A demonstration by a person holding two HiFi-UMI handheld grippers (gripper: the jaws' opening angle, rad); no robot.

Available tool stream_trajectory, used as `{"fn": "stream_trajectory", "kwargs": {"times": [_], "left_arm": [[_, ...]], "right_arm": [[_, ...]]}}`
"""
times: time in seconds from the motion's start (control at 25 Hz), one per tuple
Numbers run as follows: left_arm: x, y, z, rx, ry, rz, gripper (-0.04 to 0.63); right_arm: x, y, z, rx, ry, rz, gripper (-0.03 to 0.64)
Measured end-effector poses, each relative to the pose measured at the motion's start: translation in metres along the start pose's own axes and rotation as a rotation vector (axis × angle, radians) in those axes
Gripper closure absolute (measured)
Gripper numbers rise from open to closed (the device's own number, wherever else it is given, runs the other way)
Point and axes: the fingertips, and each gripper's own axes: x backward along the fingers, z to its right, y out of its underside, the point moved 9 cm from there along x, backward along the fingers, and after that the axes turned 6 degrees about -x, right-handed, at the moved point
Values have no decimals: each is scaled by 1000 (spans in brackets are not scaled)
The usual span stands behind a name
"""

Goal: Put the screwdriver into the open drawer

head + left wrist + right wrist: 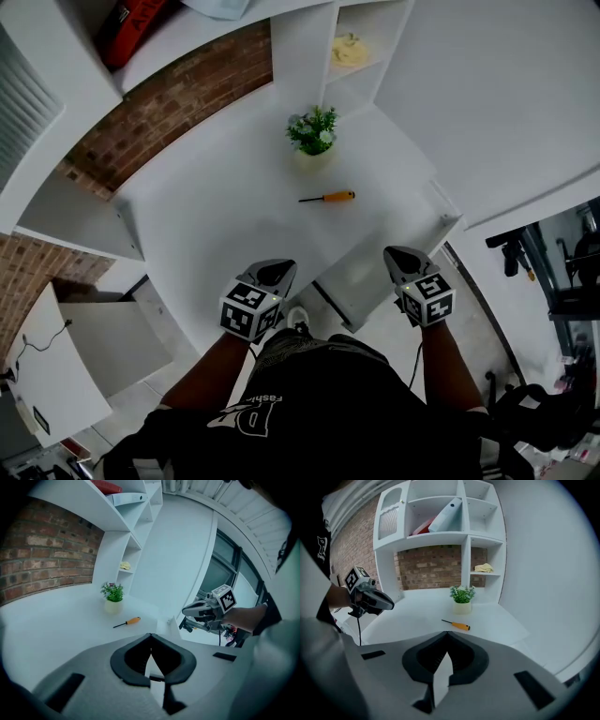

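I'm holding both tools over the near edge of the white desk (206, 197), with nothing lying between them and the screwdriver (328, 198). A small potted plant (313, 131) is standing just beyond it, and a yellowish thing (349, 52) is sitting in a shelf cubby further back, beside the brick wall (178, 94). What looks like the open drawer (361, 272) is jutting out between my tools. The screwdriver is lying flat mid-desk, its orange handle to the right and its thin dark shaft to the left. My left gripper (277, 272) and right gripper (401, 258) are both pressed together, pinching nothing.
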Motion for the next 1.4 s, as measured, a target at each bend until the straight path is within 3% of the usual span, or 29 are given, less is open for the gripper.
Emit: {"fn": "stream_trajectory", "kwargs": {"times": [0.48, 0.64, 0.92, 1.4], "left_arm": [[11, 9, -37, 30, -68, -9, 578], [21, 18, -41, 60, -105, -13, 578], [34, 39, -42, 147, -195, -9, 578], [28, 62, -35, 296, -295, -25, 578]], "right_arm": [[-86, -60, -5, 283, -3, -77, 612], [-124, -64, -4, 406, -23, -137, 611], [-187, -61, -7, 760, -80, -290, 611], [-262, -43, 6, 996, -204, -471, 571]]}}
